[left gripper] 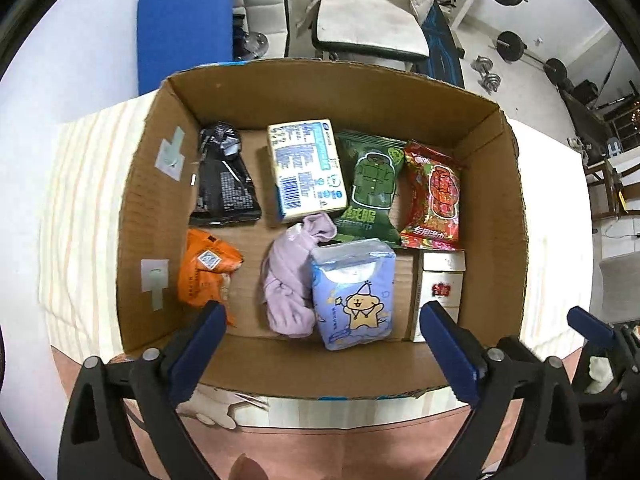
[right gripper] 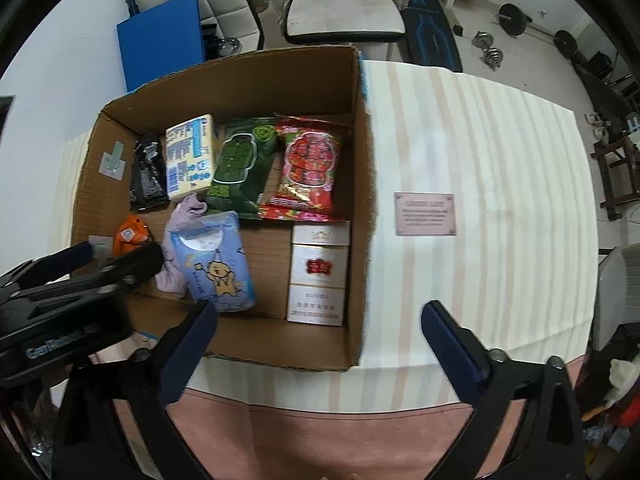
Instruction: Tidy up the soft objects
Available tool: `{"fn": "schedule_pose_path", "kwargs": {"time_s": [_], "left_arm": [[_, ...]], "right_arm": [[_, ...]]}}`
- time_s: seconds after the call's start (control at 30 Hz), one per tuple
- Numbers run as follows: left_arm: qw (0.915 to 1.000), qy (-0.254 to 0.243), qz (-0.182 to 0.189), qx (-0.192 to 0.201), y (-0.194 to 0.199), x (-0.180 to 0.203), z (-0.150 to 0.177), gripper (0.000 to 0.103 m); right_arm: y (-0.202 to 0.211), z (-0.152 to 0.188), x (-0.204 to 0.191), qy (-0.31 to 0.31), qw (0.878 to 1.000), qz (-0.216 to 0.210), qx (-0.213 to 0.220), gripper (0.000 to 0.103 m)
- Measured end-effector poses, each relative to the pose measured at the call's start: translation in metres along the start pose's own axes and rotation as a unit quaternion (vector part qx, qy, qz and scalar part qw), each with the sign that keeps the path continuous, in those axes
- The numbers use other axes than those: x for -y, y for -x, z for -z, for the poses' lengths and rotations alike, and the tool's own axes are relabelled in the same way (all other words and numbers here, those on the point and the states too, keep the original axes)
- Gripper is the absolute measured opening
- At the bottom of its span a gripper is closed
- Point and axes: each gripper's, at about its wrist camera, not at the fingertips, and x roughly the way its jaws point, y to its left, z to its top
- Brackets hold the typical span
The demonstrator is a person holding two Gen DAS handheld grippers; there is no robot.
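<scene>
An open cardboard box (left gripper: 492, 240) (right gripper: 360, 200) holds a black pouch (left gripper: 224, 176), a blue-and-cream packet (left gripper: 306, 170), a green wipes pack (left gripper: 370, 184), a red wipes pack (left gripper: 434, 196), an orange pack (left gripper: 204, 272), a lilac cloth (left gripper: 288, 280), a blue tissue pack with a bear (left gripper: 354, 296) (right gripper: 214, 260) and white cartons (left gripper: 440, 284) (right gripper: 318, 272). My left gripper (left gripper: 320, 332) is open and empty over the box's near wall. My right gripper (right gripper: 320, 328) is open and empty at the box's near right corner.
The box stands on a cream striped tablecloth (right gripper: 480, 140) with a pink label (right gripper: 425, 214). A pink cloth (right gripper: 320, 432) lies at the near edge. A chair (left gripper: 368, 28), a blue board (left gripper: 184, 32) and dumbbells (left gripper: 486, 74) are behind the table.
</scene>
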Motion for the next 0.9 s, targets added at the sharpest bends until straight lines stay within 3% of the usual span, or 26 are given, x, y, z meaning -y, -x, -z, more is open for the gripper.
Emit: {"fn": "schedule_pose_path", "kwargs": {"time_s": [0.2, 0.4, 0.6, 0.9], "left_arm": [[0.9997, 0.012, -0.008, 0.022, 0.011, -0.004, 0.007, 0.1], [0.9978, 0.012, -0.015, 0.064, 0.05, -0.005, 0.019, 0.1], [0.9911, -0.001, -0.032, 0.129, 0.116, 0.004, 0.053, 0.1], [0.9746, -0.001, -0.039, 0.221, 0.214, 0.016, 0.122, 0.1]], "right_arm": [[0.005, 0.005, 0.002, 0.0, 1.0, 0.009, 0.008, 0.103], [0.03, 0.016, 0.005, 0.002, 0.999, 0.007, 0.033, 0.103], [0.088, 0.041, 0.009, 0.008, 0.996, -0.003, 0.09, 0.103], [0.2, 0.117, 0.015, 0.013, 0.982, -0.024, 0.19, 0.103]]}}
